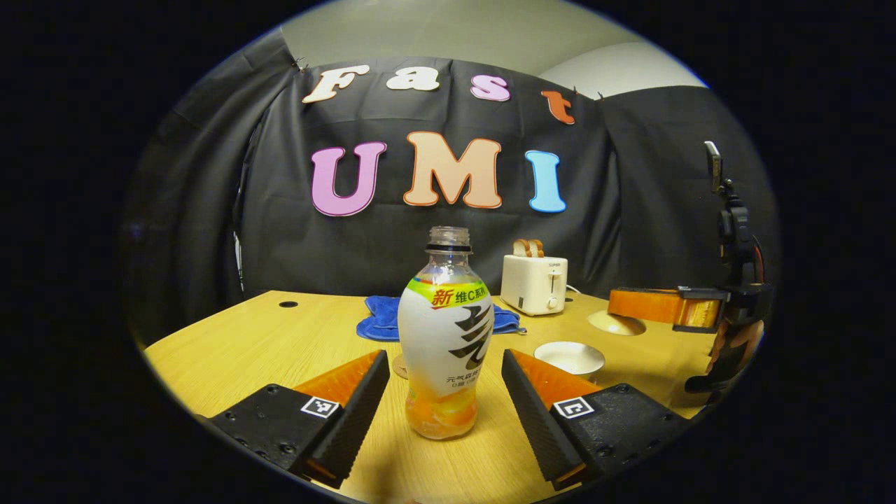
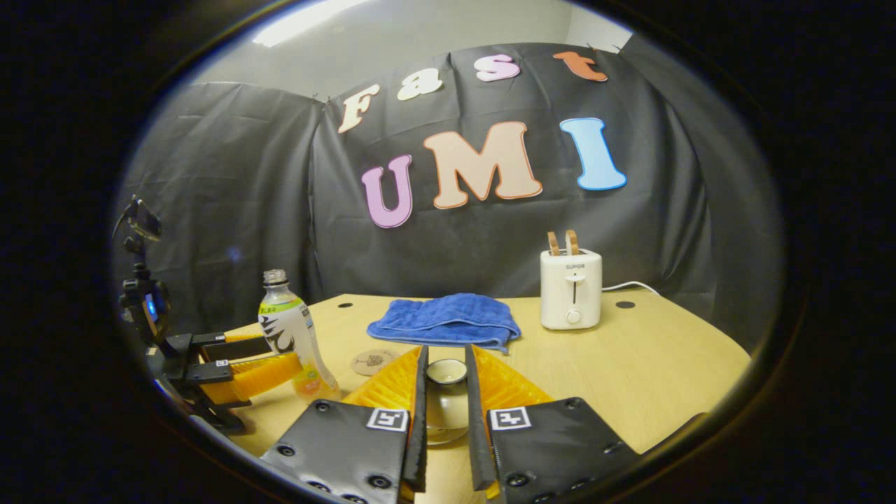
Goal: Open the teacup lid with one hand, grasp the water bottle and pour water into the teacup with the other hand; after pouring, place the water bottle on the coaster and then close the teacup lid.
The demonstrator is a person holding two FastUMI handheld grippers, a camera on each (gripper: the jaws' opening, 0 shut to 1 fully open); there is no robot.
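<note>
Your left gripper point(image 1: 445, 392) stands open with the water bottle point(image 1: 446, 336) upright between its fingers, a clear gap on each side, so neither finger touches it. The bottle has no cap, and orange liquid fills only its lowest part; the rest of it is wrapped by a label. Just behind the bottle's base, a sliver of the round coaster point(image 1: 400, 366) shows on the table point(image 1: 266, 343). Ahead and to the right of your left fingers sits the open teacup point(image 1: 569, 358), its pale inside showing; you cannot tell whether it holds anything.

Your right gripper point(image 2: 446, 392) is closed on the teacup lid point(image 2: 446, 402), both fingers pressing its sides, the small knob end pointing away from you. In the left gripper view it hangs above the table, off to the right of the teacup. Ahead of your right fingers lies the folded blue cloth point(image 2: 446, 318), and ahead to the right the white toaster point(image 2: 570, 288) with two slices of bread standing in its slots. The coaster point(image 2: 373, 362) lies ahead and slightly left, and the bottle point(image 2: 294, 336) further left, between the other gripper's point(image 2: 262, 360) fingers.
</note>
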